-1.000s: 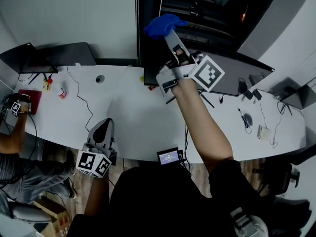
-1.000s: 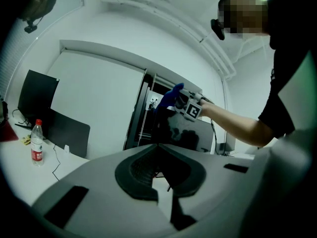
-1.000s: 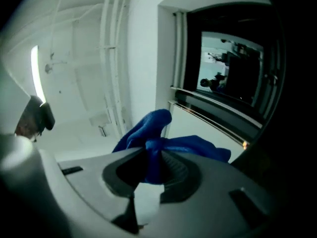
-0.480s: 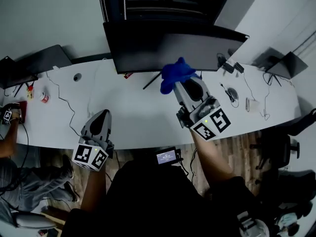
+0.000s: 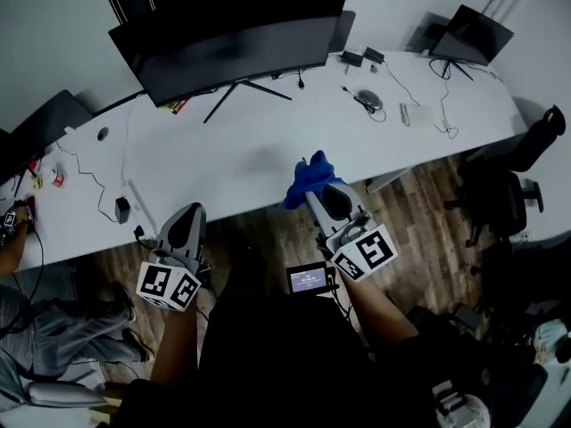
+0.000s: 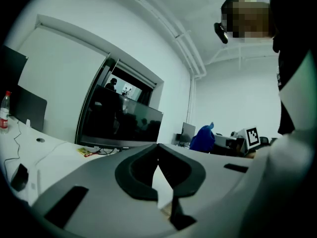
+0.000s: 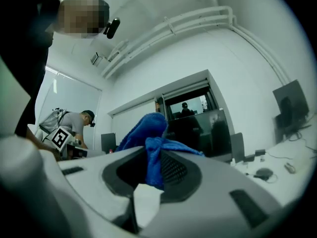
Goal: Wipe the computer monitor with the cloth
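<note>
The right claw (image 7: pixel 148 168) is clamped narrow on the cloth (image 7: pixel 148 133). A fold of the blue fabric is pinched between the two pads, and the rest bunches up free above and ahead of the tips. That hold looks deliberate: the loose bunch in front would serve as the wiping pad, so the hard jaws need not meet the screen.

In the head view the right claw (image 5: pixel 313 192) points forward with the cloth (image 5: pixel 309 176) at its tip. It sits just at the near edge of the counter (image 5: pixel 223 163), with its body back over the floor (image 5: pixel 410 212). The monitor (image 5: pixel 230 56) stands well ahead of it and off to its left, at the far side of the counter, with bare counter between. The cloth is not touching the screen, so I judge that no wiping is under way at this moment.

The left claw (image 6: pixel 159 175) has its tips together with nothing between them. It is held low at the near counter edge, well to the left of the right claw (image 5: pixel 188 214), and faces the monitor (image 6: pixel 121 125). It seems parked there simply to stay out of the way.
</note>
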